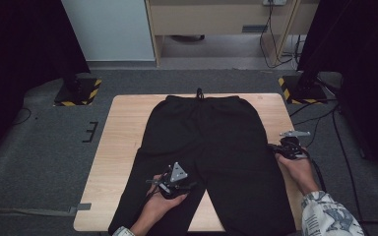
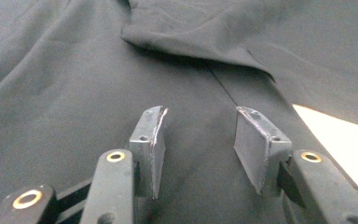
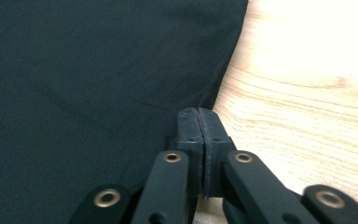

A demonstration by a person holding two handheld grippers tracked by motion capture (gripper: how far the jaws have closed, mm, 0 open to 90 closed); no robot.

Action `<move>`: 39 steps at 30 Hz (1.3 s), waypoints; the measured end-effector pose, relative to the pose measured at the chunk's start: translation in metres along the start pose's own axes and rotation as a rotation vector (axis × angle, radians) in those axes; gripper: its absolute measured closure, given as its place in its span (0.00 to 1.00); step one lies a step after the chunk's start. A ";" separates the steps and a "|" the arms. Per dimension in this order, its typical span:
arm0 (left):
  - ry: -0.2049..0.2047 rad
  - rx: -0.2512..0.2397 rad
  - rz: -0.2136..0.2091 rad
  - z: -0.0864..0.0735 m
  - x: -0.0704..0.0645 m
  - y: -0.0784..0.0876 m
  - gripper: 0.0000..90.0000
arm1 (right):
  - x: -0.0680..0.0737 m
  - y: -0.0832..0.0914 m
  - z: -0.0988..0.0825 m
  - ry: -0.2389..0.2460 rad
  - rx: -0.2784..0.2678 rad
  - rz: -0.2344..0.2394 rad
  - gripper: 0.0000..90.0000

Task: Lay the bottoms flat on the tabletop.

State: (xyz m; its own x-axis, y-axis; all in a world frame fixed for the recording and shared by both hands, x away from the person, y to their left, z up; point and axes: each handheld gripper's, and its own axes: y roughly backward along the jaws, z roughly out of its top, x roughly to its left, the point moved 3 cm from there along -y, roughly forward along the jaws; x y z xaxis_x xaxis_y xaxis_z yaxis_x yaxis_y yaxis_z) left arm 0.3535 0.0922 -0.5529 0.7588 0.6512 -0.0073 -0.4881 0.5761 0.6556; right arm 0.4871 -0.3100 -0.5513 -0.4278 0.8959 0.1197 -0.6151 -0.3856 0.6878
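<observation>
Right tongs pinch the black trousers' three-o'clock edge for folding; left tongs hover half-open, empty.

Our left hand holds the black two-jaw left gripper low, its jaws standing apart. Our right hand, in a patterned sleeve, holds the black right gripper with jaws pressed together.
</observation>
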 end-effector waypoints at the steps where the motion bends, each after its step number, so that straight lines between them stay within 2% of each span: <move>1: 0.004 0.001 -0.001 -0.001 -0.001 0.001 0.58 | -0.002 -0.002 0.002 -0.017 -0.005 -0.016 1.00; 4: 0.004 0.009 0.007 -0.002 0.000 0.005 0.58 | -0.003 -0.003 0.003 -0.039 -0.013 -0.022 0.99; 5: 0.001 0.004 0.016 -0.003 0.002 0.009 0.58 | -0.002 -0.003 0.003 -0.042 -0.017 -0.024 0.95; 6: -0.011 0.003 0.031 -0.003 0.005 0.014 0.58 | -0.002 -0.003 0.003 -0.044 -0.024 -0.031 0.86; 7: -0.018 -0.004 0.059 -0.003 0.010 0.021 0.57 | -0.002 -0.002 0.003 -0.045 -0.039 -0.042 0.79; 9: -0.009 -0.019 0.099 -0.005 0.023 0.035 0.57 | 0.000 0.003 0.005 -0.064 -0.079 -0.037 0.69; 10: 0.003 -0.020 0.129 -0.008 0.035 0.045 0.57 | 0.001 0.005 0.006 -0.065 -0.087 -0.033 0.62; 12: 0.028 -0.006 0.184 -0.017 0.056 0.060 0.57 | 0.005 0.008 0.006 -0.058 -0.086 -0.010 0.54; 14: 0.063 0.027 0.236 -0.029 0.073 0.070 0.57 | 0.008 0.011 0.007 -0.049 -0.087 -0.010 0.49; 16: 0.079 0.047 0.264 -0.040 0.084 0.077 0.57 | 0.010 0.013 0.007 -0.058 -0.089 0.000 0.44; 18: 0.110 0.037 0.282 -0.049 0.092 0.083 0.56 | 0.011 0.014 0.006 -0.062 -0.090 0.009 0.41; 20: 0.154 0.041 0.287 -0.058 0.098 0.084 0.56 | 0.014 0.014 0.005 -0.069 -0.091 0.017 0.39; 21: 0.176 0.051 0.277 -0.062 0.100 0.083 0.56 | 0.015 0.013 0.004 -0.072 -0.091 0.021 0.39; 23: 0.195 0.028 0.254 -0.067 0.099 0.081 0.58 | 0.017 0.012 0.002 -0.071 -0.086 0.024 0.38; 25: 0.194 0.035 0.250 -0.067 0.096 0.082 0.59 | 0.018 0.012 0.002 -0.084 -0.088 0.033 0.37; 29: 0.177 0.027 0.228 -0.069 0.083 0.083 0.59 | 0.019 0.013 0.001 -0.075 -0.087 0.043 0.35; 33: 0.167 0.058 0.208 -0.066 0.076 0.083 0.57 | 0.019 0.014 -0.001 -0.073 -0.082 0.050 0.34; 34: 0.167 0.071 0.199 -0.064 0.077 0.083 0.55 | 0.020 0.014 -0.001 -0.079 -0.083 0.053 0.33; 36: 0.163 0.071 0.221 -0.059 0.085 0.082 0.51 | 0.021 0.015 -0.001 -0.079 -0.087 0.056 0.32; 37: 0.154 0.055 0.237 -0.054 0.090 0.082 0.49 | 0.022 0.015 -0.002 -0.080 -0.086 0.055 0.32; 39: 0.163 0.012 0.267 -0.042 0.104 0.084 0.48 | 0.024 0.017 -0.002 -0.079 -0.084 0.059 0.31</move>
State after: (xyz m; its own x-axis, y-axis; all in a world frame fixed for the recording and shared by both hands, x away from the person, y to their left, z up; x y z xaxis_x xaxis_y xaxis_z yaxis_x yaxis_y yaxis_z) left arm 0.3733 0.2289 -0.5301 0.5250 0.8499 0.0457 -0.6550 0.3692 0.6593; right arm 0.4656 -0.2957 -0.5381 -0.4136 0.8844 0.2163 -0.6450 -0.4523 0.6160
